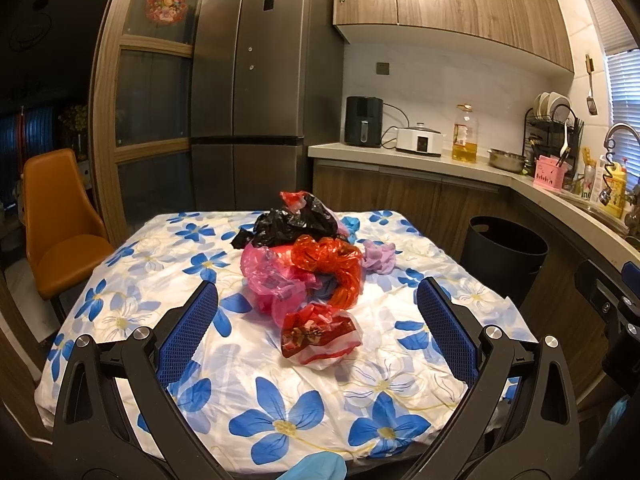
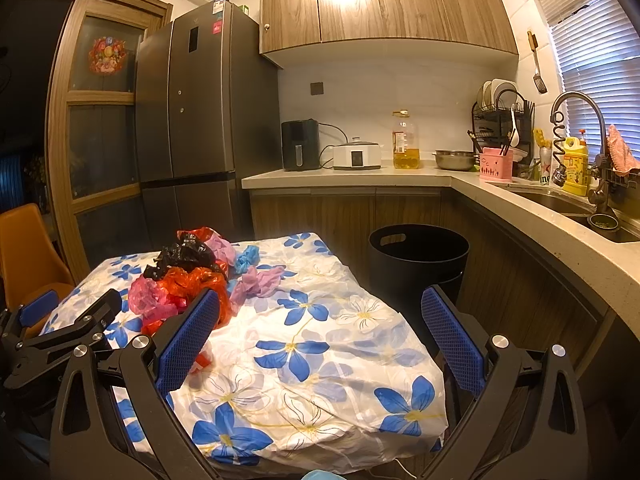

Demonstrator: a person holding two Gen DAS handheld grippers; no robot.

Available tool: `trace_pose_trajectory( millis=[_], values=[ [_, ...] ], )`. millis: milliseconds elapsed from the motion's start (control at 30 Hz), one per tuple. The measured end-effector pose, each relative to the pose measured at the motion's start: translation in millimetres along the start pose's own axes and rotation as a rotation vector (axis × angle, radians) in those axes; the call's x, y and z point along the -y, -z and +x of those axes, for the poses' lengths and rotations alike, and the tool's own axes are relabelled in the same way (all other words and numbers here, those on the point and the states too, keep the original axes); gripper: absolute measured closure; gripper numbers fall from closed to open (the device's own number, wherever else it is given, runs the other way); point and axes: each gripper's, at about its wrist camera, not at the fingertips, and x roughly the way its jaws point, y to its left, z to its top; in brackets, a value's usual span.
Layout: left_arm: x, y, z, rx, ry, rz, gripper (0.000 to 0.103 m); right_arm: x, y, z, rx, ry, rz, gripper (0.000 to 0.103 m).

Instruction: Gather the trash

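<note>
A round black plastic bin (image 2: 418,258) with a cut-out handle slot stands on the floor between the table's right edge and the wooden counter cabinets; its inside is dark, and what it holds cannot be told. On the table, draped in a white cloth with blue flowers (image 1: 280,412), lies a heap of crumpled plastic bags: a black bag (image 1: 286,224) at the far end, a pink bag (image 1: 268,274) and an orange-red bag (image 1: 334,264) in the middle, and a small red-and-white bag (image 1: 318,336) nearest, with a lilac scrap (image 1: 378,258) and a blue scrap (image 1: 352,225) to the right.

The left gripper (image 1: 316,334) hangs above the near side of the heap, its blue-padded jaws spread wide around nothing. The right gripper (image 2: 320,340) is likewise spread and empty, over bare cloth right of the heap.

On the far counter stand a clear jug of yellow oil (image 2: 406,146) with an unreadable label, a steel bowl (image 2: 454,160) and a pink utensil holder (image 2: 496,164). A yellow bottle (image 2: 576,166) sits by the sink; its print is too small to read.
</note>
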Motion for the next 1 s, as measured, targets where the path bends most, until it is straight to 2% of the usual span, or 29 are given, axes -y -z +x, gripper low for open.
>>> trace_pose_trajectory(
  millis=[700, 1000],
  values=[
    [0.6, 1.1, 0.0, 0.002, 0.0, -0.001, 0.005, 0.1, 2.9, 0.0, 0.005, 0.001, 0.002, 0.005],
    [2.0, -0.6, -0.2, 0.002, 0.002, -0.002, 0.005, 3.7, -6.2, -4.8, 0.007, 0.004, 0.003, 0.005]
  ],
)
